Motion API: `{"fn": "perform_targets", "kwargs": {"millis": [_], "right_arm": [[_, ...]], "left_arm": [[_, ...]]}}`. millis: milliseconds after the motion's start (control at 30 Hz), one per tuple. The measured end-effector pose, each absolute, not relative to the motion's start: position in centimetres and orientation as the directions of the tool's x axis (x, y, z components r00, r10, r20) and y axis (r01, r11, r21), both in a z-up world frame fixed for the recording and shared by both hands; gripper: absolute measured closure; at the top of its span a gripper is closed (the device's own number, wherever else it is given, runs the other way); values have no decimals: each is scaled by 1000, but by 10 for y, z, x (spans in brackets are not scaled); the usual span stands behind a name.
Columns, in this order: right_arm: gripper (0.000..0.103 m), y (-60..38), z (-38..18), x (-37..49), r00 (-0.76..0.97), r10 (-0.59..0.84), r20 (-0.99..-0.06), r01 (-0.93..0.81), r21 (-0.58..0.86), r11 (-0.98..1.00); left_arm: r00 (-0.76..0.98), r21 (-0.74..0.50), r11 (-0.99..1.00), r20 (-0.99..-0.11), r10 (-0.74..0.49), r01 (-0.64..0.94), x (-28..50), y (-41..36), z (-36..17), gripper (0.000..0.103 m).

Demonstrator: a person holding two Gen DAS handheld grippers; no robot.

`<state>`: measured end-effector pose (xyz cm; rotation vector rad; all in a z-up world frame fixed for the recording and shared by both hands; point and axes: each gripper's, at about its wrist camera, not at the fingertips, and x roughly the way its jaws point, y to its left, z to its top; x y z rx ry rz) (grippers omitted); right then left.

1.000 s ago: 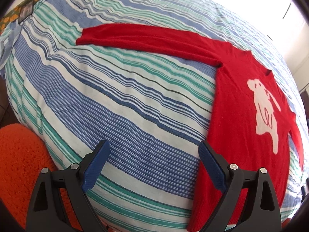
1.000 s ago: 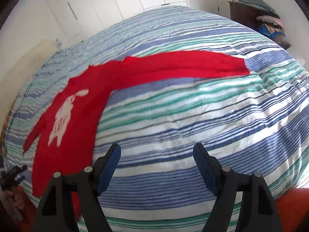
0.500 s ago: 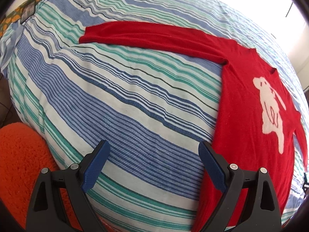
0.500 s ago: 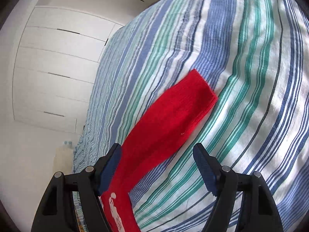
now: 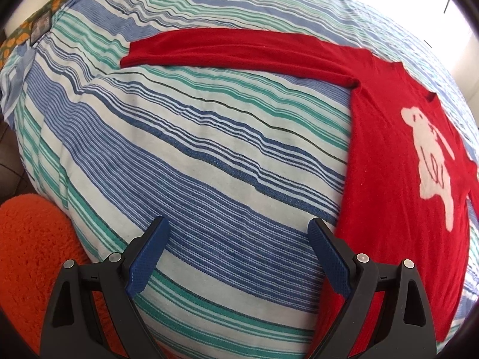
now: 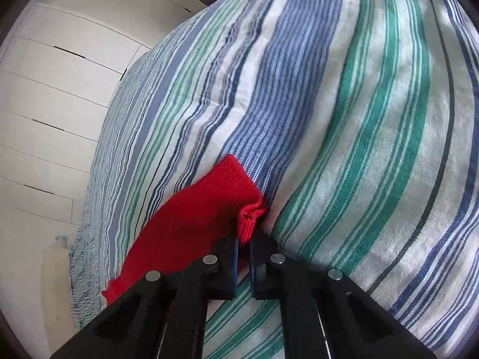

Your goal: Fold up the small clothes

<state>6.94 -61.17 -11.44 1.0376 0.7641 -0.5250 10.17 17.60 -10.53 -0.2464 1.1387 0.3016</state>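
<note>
A red sweater (image 5: 395,161) with a white dog figure lies flat on the striped bed cover (image 5: 194,149), one long sleeve (image 5: 239,48) stretched out to the left. My left gripper (image 5: 236,236) hovers open over the cover, just left of the sweater's lower edge, nothing between its fingers. In the right wrist view my right gripper (image 6: 244,240) is shut on the cuff end of the other red sleeve (image 6: 191,221), which bunches at the pads. The sweater's body is out of sight there.
An orange fluffy rug (image 5: 27,254) lies on the floor beside the bed at lower left. White wardrobe doors (image 6: 45,104) stand beyond the bed's far side. A patterned cushion edge (image 5: 36,24) shows at the upper left.
My right gripper swung along the sleeve to its cuff, rolled, dropped closer and closed on the cuff. The left gripper stayed nearly still and open.
</note>
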Motion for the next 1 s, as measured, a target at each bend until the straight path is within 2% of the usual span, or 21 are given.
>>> {"fn": "perform_targets", "kwargs": {"millis": [100,167,300,433,467,500,533,567,700,800,867,1000], "right_arm": [[97,-579,-51,95,698,-34,-715,576,533,620],[97,-538,4,119,763,25,-646,420,524,741],[97,-409,93,162,819,265,-510,44,515,856],[97,-262,125,195,746,497,-443,-262,491,831],[95,-229,123,205,706,555,-440,-315,507,802],[81,-201,116,214,656,602,-456,-350,523,777],[68,-178,106,218,600,635,-486,-371,534,760],[42,-162,97,221,573,643,-508,-376,534,757],[40,-180,74,227,596,601,-533,-332,518,789],[43,-229,42,254,611,509,-607,-212,493,844],[49,-248,15,261,578,485,-656,-155,495,855],[52,-272,-61,263,446,476,-758,-56,507,860]], "left_arm": [[391,-63,933,-916,87,-354,104,177,-106,8],[392,-76,933,-917,73,-351,106,177,-106,8],[397,-92,932,-916,58,-350,108,178,-106,8],[402,-116,923,-914,45,-367,106,184,-104,8],[402,-126,918,-915,39,-375,105,187,-104,8],[403,-132,916,-915,35,-379,105,189,-104,8],[406,-141,912,-914,30,-385,104,191,-103,8],[408,-147,910,-913,26,-387,104,192,-103,8],[412,-173,903,-911,5,-393,103,196,-102,8],[410,-179,902,-912,-3,-393,106,195,-103,8],[405,-168,906,-914,4,-388,108,193,-104,8],[401,-144,914,-916,22,-380,108,190,-104,8]]}}
